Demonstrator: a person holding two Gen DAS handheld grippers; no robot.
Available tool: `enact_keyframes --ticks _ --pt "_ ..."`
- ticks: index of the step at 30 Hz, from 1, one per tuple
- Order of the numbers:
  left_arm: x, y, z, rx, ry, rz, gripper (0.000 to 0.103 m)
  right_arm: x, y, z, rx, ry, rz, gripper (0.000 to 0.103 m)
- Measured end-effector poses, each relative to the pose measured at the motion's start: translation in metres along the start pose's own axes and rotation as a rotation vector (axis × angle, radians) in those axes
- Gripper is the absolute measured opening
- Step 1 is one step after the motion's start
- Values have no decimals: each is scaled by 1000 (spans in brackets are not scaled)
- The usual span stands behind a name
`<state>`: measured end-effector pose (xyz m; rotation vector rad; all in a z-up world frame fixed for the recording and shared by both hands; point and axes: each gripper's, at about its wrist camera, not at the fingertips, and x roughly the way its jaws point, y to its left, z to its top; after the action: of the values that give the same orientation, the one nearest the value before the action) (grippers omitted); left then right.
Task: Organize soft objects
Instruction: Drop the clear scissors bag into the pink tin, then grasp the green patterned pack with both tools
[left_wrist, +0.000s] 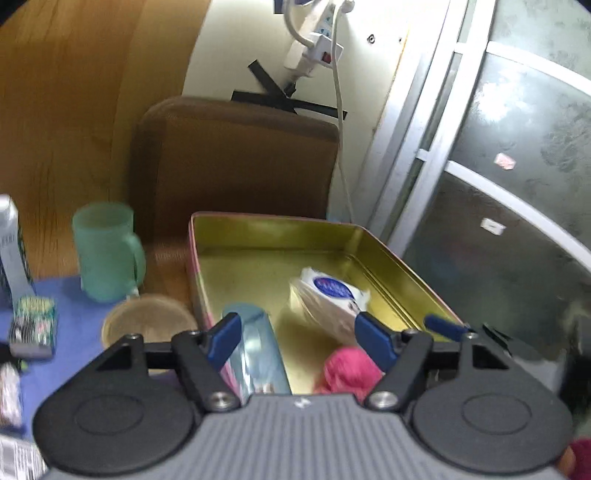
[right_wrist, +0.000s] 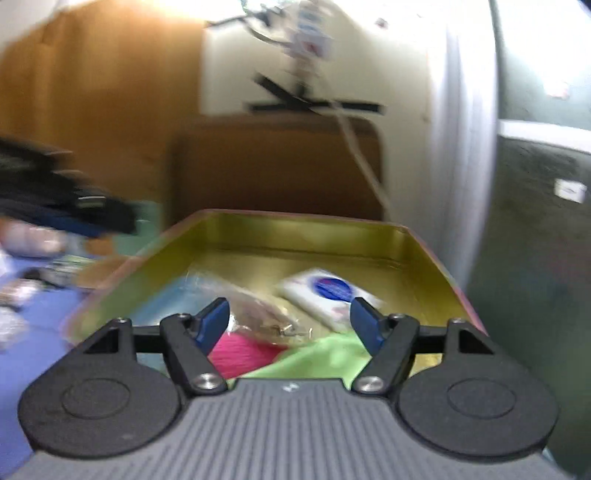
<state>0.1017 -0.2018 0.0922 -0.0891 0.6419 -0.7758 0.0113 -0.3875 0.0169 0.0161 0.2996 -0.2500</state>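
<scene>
A gold-lined tin tray (left_wrist: 280, 236) (right_wrist: 310, 229) holds a white tissue pack with a blue label (left_wrist: 332, 291) (right_wrist: 325, 291), a pale blue packet (left_wrist: 258, 347) (right_wrist: 173, 302), a pink yarn ball (left_wrist: 351, 369) (right_wrist: 243, 354), a clear plastic bag (right_wrist: 255, 310) and a green cloth (right_wrist: 325, 358). My left gripper (left_wrist: 301, 339) is open and empty over the tray's near end. My right gripper (right_wrist: 291, 325) is open and empty above the pink yarn and green cloth. The other gripper's blue finger (left_wrist: 443, 326) shows at the tray's right rim.
A green plastic mug (left_wrist: 105, 251), a tan bowl (left_wrist: 147, 321), a patterned small box (left_wrist: 33, 325) and a tall carton (left_wrist: 13, 251) stand on the blue cloth (left_wrist: 77, 332) left of the tray. A brown chair back (left_wrist: 236, 162) stands behind. A glass door (left_wrist: 498, 184) is at right.
</scene>
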Motion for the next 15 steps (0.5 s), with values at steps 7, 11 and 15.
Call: enact_keyframes --ticks 7,11,15 --pt "-92 97 -48 -101 -63 190 68 -35 22 17 97 -67 287 44" --pt "-130 144 -67 -160 -98 360 68 -21 95 37 65 -7 547 43" --pt "-154 178 -78 -234 -125 401 68 32 185 47 58 138 619 44"
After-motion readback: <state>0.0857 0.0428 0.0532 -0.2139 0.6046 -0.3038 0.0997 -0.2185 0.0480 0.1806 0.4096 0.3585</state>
